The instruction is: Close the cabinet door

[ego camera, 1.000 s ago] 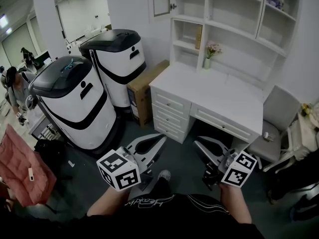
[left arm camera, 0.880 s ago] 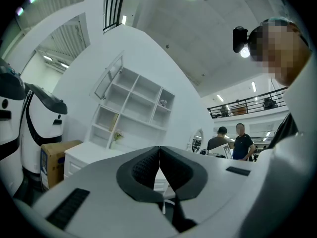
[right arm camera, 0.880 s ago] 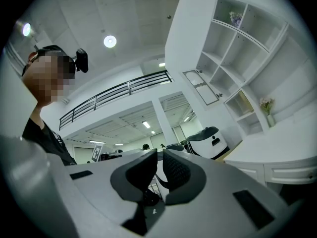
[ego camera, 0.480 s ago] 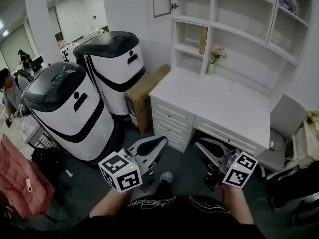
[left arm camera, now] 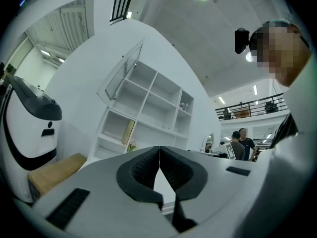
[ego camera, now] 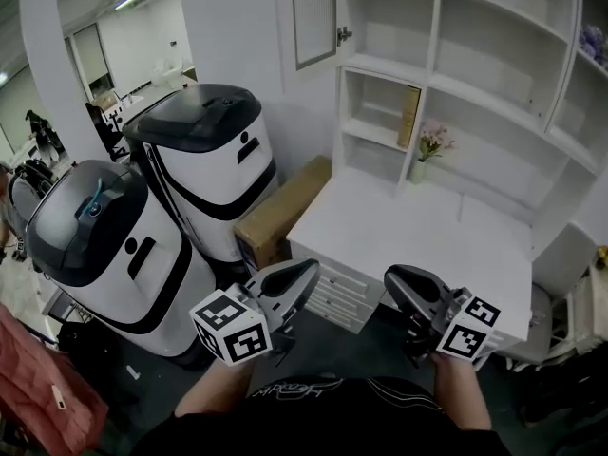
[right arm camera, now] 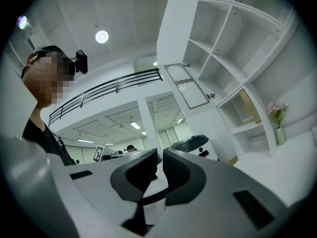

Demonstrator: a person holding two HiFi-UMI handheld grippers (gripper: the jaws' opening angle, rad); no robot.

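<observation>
The left gripper (ego camera: 309, 269) is held with its jaws pressed together and nothing between them. On the right gripper (ego camera: 391, 275) a narrow gap seems to be left between the pads, also with nothing in it, though the wide-angle view makes this hard to judge. Both are carried level in front of the body. Over the last second the desk (ego camera: 408, 236) and the shelf unit (ego camera: 475, 55) have been brought much nearer in the head view. The cabinet door (ego camera: 313, 12) is still swung out at the unit's upper left, well apart from both grippers. Only the approach is judged done. The door is untouched, and a gripper must yet be raised to it.
</observation>
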